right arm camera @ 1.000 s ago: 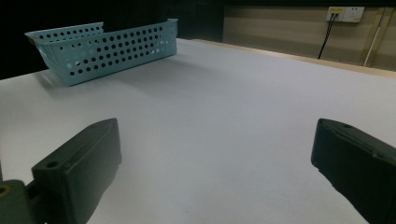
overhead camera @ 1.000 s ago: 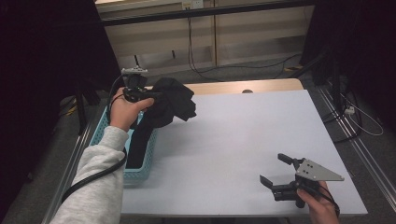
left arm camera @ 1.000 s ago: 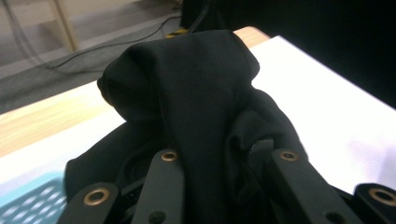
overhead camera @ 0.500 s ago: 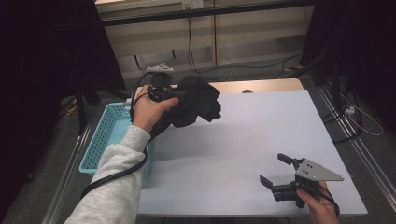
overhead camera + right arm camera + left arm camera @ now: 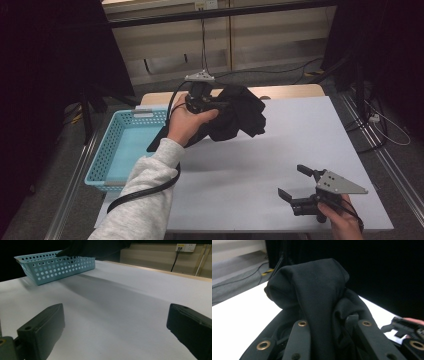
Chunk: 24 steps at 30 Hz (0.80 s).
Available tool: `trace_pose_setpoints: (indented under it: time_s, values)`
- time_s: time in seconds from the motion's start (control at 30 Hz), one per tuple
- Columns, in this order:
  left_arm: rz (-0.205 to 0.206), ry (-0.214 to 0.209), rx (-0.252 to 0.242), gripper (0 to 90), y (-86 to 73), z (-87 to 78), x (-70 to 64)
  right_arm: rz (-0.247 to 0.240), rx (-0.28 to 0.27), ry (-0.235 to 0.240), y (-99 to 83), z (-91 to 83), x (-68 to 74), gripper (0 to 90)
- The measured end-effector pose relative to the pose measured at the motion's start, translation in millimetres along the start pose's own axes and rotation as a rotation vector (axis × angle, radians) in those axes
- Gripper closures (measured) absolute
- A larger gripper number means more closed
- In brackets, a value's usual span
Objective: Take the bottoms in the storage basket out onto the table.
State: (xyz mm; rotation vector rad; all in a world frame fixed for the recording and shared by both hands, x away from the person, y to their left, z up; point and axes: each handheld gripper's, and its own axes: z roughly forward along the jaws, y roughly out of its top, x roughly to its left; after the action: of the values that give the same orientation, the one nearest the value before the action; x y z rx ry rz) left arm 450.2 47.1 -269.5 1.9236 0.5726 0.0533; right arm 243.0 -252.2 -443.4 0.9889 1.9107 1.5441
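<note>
High view: my left gripper point(image 5: 212, 104) is clamped on the black cloth point(image 5: 239, 114), held bunched up in the air over the table's point(image 5: 280, 150) far-left part, about 11 o'clock from table centre. One tail of the cloth hangs down toward the blue basket point(image 5: 120, 150) at 9 o'clock; I can't tell if it touches the rim. My right gripper point(image 5: 296, 184) sits low at 5 o'clock, jaws wide apart, holding nothing, well apart from the cloth.

Left gripper view: the cloth point(image 5: 317, 297) is draped over and between my jaws, pinched firmly, white table below it. My right gripper point(image 5: 404, 326) peeks in at 4 o'clock.

Right gripper view: jaws spread, bare table point(image 5: 120, 305) between them. Basket point(image 5: 57, 265) at 10 o'clock, dark cloth point(image 5: 82, 247) hanging over its far edge.

Progress, my guess: cloth is mostly out of the basket, lifted. Left to do: set it down on the open table, probably bring the right gripper in to spread or fold it. Nothing laid flat yet.
</note>
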Motion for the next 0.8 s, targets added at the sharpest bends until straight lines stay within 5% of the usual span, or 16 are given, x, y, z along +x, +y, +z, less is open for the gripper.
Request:
trace_pose_setpoints:
  time_s: [0.17, 0.5, 0.73, 0.8]
  values:
    - [0.002, -0.016, -0.017, 74.4, -2.4, 6.6, -4.3, -0.001, -0.003, 0.001, 0.0, -0.3, -0.1, 0.4]
    - [-0.027, 0.034, 0.024, 73.9, -39.9, 4.9, 18.0, -0.004, -0.001, 0.002, 0.1, -0.3, -0.4, 0.4]
    - [-0.06, 0.041, 0.054, 77.3, -86.4, -2.4, 30.2, -0.002, 0.005, -0.001, -0.4, -0.3, -0.2, 0.4]
    - [-0.064, 0.071, 0.061, 70.4, -102.0, -3.7, 33.4, -0.003, 0.008, -0.001, -0.1, -0.2, 0.2, 0.4]
